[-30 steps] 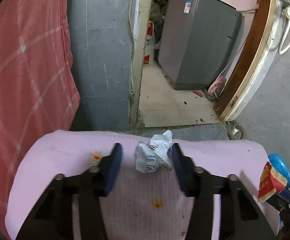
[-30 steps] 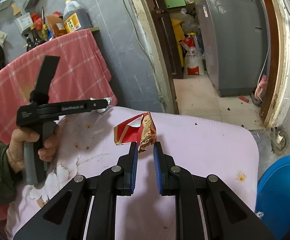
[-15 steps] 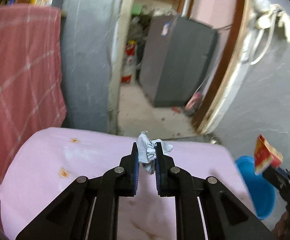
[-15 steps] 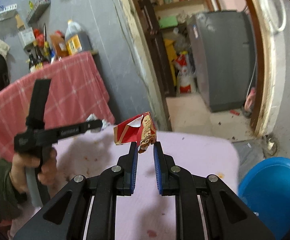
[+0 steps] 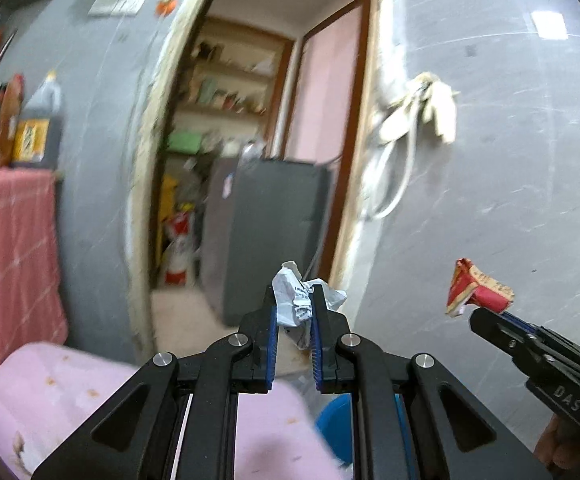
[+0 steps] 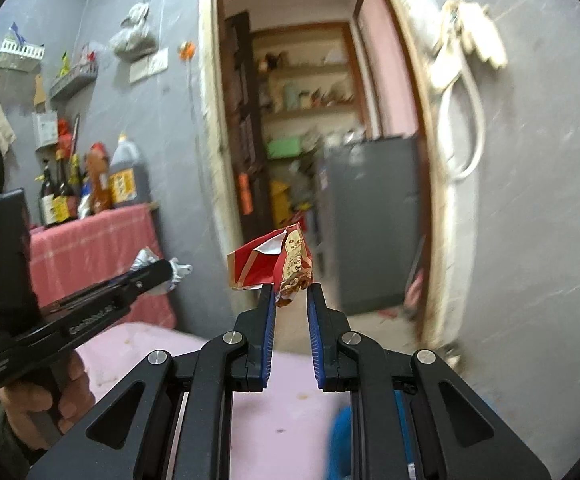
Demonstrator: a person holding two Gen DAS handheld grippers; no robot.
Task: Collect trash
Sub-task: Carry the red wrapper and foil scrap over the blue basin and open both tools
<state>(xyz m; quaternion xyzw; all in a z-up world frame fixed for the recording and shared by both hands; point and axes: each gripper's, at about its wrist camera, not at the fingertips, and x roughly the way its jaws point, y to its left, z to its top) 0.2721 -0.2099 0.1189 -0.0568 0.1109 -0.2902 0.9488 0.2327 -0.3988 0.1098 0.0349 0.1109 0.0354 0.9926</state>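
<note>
Grey walls point(image 5: 509, 160) with pale scratches flank an open doorway point(image 6: 301, 8) with a worn, chipped frame. Beyond it stand wooden shelves point(image 6: 309, 84) of clutter and a dark grey appliance point(image 5: 274, 232) on a pale floor. A white hose point(image 6: 465, 128) hangs right of the door. At left, bottles point(image 6: 102, 188) stand on a red checked cloth point(image 5: 10, 248). A pink cloth point(image 5: 70, 392) lies below.

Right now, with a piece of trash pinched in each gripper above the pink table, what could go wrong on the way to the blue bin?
1. The red wrapper is caught only by its lower corner in the right gripper, so it may slip out.
2. The crumpled white paper in the left gripper hangs partly outside the jaws and could snag or tear.
3. The blue bin is mostly hidden, so a drop could miss.
</note>
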